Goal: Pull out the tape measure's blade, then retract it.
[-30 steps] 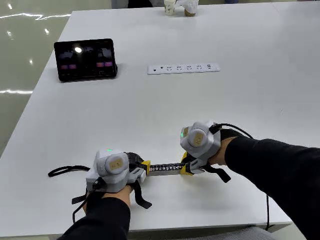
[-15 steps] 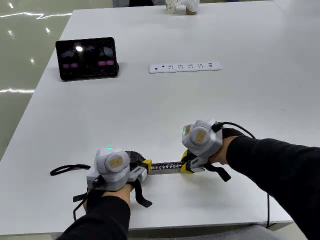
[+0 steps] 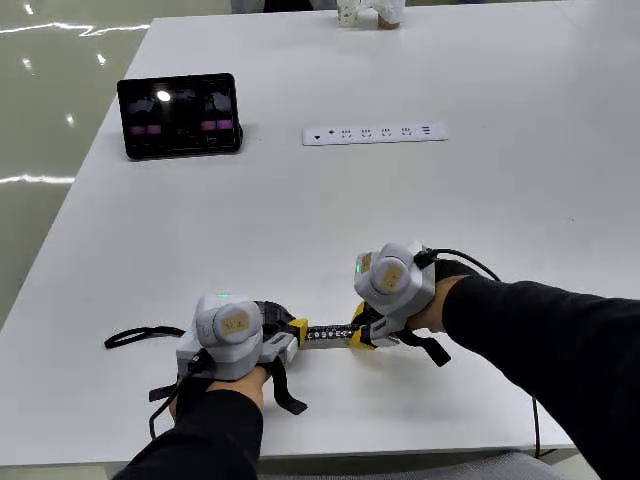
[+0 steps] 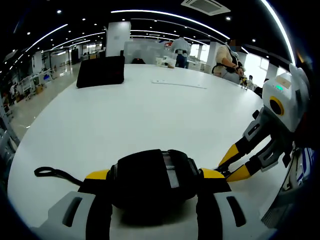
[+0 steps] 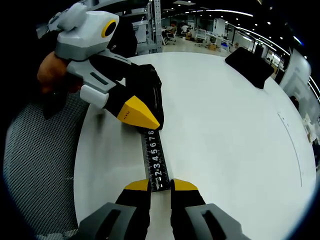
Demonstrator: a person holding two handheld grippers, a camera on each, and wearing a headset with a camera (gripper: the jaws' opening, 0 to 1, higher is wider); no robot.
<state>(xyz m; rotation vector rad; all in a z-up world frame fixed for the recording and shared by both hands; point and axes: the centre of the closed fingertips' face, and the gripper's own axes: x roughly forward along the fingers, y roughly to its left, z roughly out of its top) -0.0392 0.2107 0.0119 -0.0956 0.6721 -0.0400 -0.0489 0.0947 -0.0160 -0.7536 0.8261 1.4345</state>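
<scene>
A black tape measure case (image 4: 150,180) sits on the white table (image 3: 300,220) near its front edge, and my left gripper (image 4: 155,175) is shut on its sides. A short stretch of blade (image 5: 154,160), numbers up to about 8, runs from the case (image 5: 147,95) to my right gripper (image 5: 160,185), whose yellow tips are shut on the blade's end. In the head view the left gripper (image 3: 285,335) and right gripper (image 3: 358,335) stand close together with the blade (image 3: 328,332) between them. The case's black wrist strap (image 3: 140,335) trails left.
A dark tablet (image 3: 180,115) stands at the back left. A white power strip (image 3: 375,132) lies mid-table, and cups (image 3: 365,12) sit at the far edge. The table's front edge runs just below both hands.
My right gripper has moved left toward the left gripper with the blade's end, and the exposed blade is shorter. The left gripper and case have stayed put.
</scene>
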